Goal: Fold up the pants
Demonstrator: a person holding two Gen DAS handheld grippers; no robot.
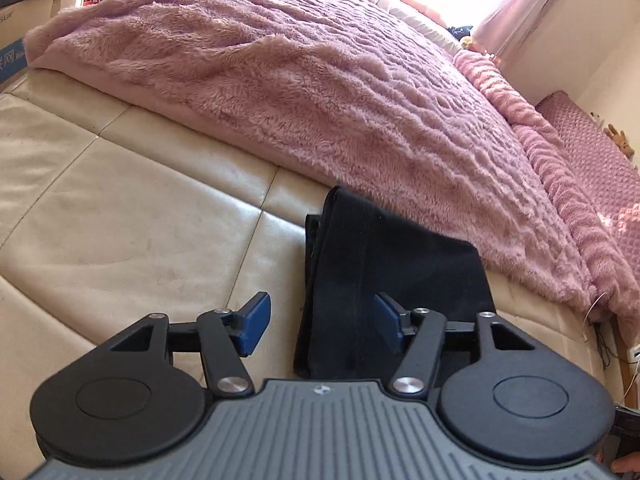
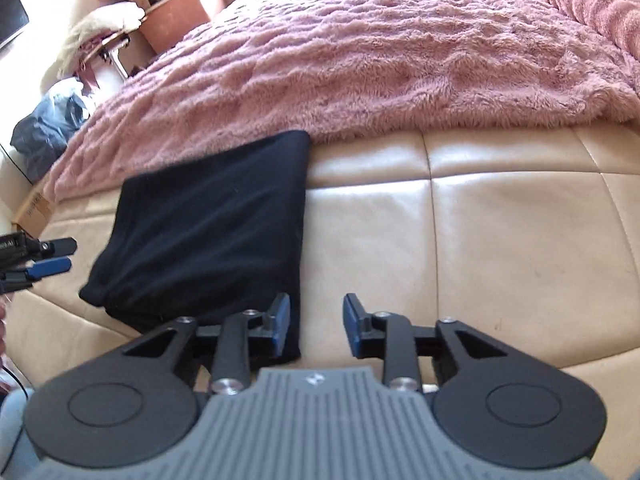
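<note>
The black pants [image 2: 208,220] lie folded into a flat rectangle on the cream padded surface [image 2: 500,240], with the far edge against a pink fluffy blanket [image 2: 380,52]. In the left wrist view the pants [image 1: 360,280] show as a stacked folded edge. My left gripper [image 1: 322,326] is open and empty, with its jaws on either side of the near folded edge. My right gripper [image 2: 316,324] is open and empty over the near right corner of the pants. The left gripper's fingers [image 2: 52,266] show at the left edge of the right wrist view.
The pink blanket [image 1: 320,92] covers the bed behind the cream surface [image 1: 120,220]. Cardboard boxes [image 1: 24,28] stand at the far left. A terracotta pot [image 2: 176,20] and a dark bag [image 2: 48,128] sit beyond the bed. A window with a curtain [image 1: 516,4] is at the far right.
</note>
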